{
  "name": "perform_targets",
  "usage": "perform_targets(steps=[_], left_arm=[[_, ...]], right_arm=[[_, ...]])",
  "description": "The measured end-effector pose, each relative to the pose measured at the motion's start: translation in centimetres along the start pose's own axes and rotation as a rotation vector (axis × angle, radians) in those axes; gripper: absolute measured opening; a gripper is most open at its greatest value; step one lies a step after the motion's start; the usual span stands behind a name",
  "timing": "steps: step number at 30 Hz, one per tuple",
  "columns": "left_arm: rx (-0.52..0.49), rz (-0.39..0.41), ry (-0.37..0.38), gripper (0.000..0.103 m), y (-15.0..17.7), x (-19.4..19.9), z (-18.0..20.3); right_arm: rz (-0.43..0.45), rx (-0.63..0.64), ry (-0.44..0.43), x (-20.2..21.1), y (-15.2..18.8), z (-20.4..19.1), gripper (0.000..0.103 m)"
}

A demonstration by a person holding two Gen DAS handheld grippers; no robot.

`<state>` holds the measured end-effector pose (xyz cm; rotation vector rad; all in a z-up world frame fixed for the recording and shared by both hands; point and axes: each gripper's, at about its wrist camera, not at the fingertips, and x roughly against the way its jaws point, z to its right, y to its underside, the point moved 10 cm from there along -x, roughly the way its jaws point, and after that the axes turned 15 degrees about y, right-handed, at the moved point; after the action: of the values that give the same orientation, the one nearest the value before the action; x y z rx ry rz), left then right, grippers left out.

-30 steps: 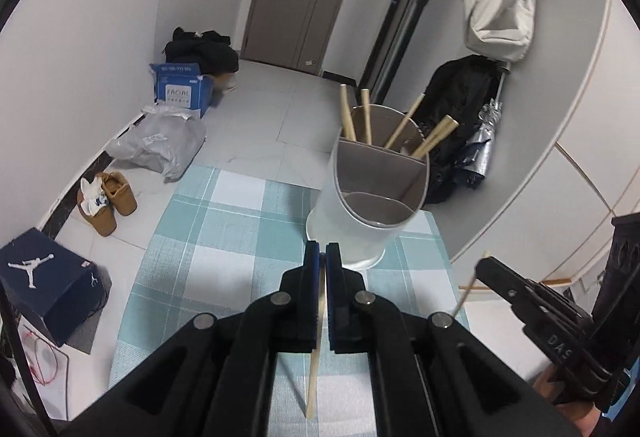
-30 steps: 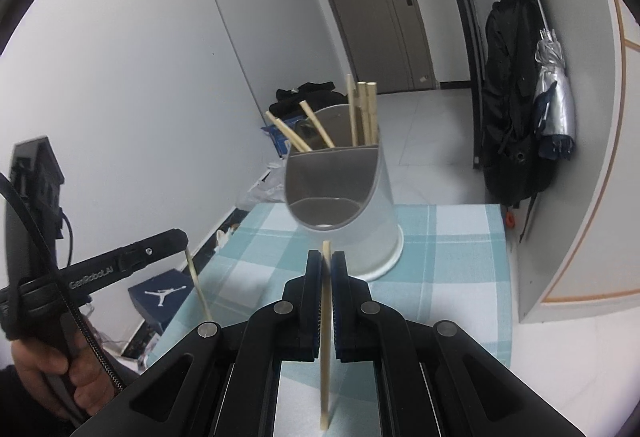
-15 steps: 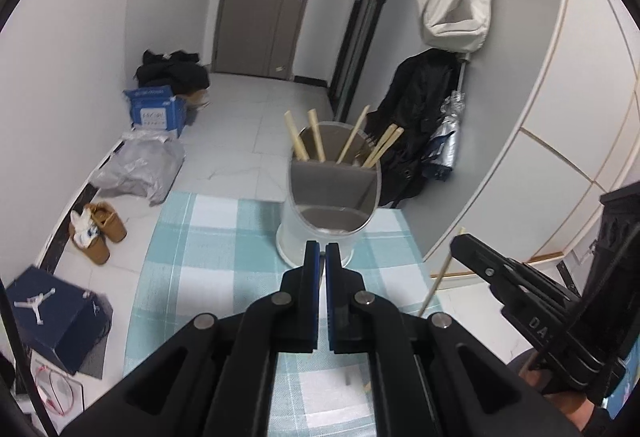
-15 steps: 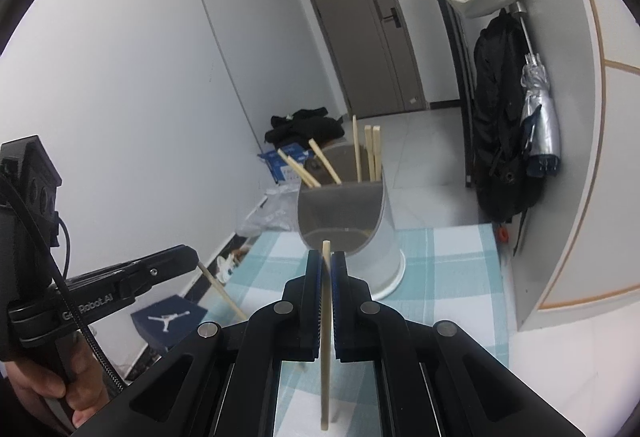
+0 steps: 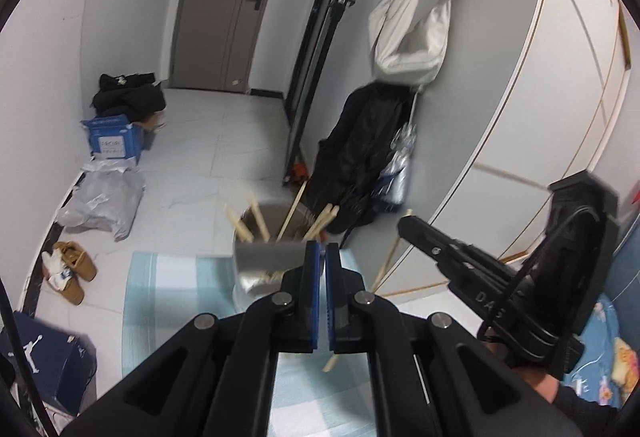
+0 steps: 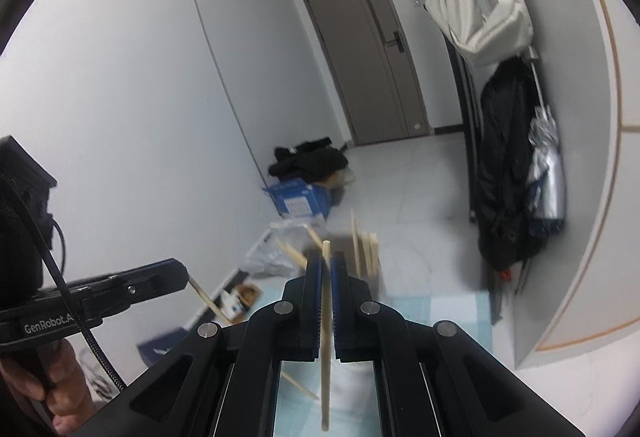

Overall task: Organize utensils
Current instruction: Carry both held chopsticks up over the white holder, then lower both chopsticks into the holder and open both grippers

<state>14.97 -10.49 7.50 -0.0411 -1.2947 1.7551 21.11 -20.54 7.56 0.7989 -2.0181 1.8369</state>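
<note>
Leftward, the left gripper [image 6: 188,279] is clamping a chopstick [image 6: 208,300]. Centrally, the blurred utensil holder [image 5: 266,265] is standing on the checked tabletop [image 5: 168,301], carrying several sticks [image 5: 256,223]. Rightward, the right gripper [image 6: 327,269] is pinching another chopstick [image 6: 326,357], fingers closed.

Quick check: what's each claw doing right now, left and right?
Left claw: closed on a thin pale wooden chopstick.
Right claw: closed on another thin pale wooden chopstick, held upright.

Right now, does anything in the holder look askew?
Yes. The chopsticks in the holder splay out at different angles rather than standing together, and only its far compartment holds any.
</note>
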Motion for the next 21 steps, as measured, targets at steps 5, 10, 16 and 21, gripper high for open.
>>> perform_targets(steps=[5,10,16,21], left_arm=[[-0.018,0.028,0.024,0.000,-4.5,0.5,0.8],[-0.063,0.048,0.024,0.000,-7.9,-0.3,1.2],[-0.077,0.040,0.020,0.000,-9.2,-2.2,-0.5],[-0.062,0.025,0.010,0.000,-9.2,-4.1,-2.7]], right_arm=[[0.057,0.012,-0.027,0.2,-5.2,-0.9,0.004],[0.128,0.032,-0.024,-0.5,-10.0,-1.9,0.004],[0.167,0.036,-0.003,-3.6,-13.1,-2.2,0.004],[0.155,0.031,0.023,-7.1,-13.2,-1.7,0.004]])
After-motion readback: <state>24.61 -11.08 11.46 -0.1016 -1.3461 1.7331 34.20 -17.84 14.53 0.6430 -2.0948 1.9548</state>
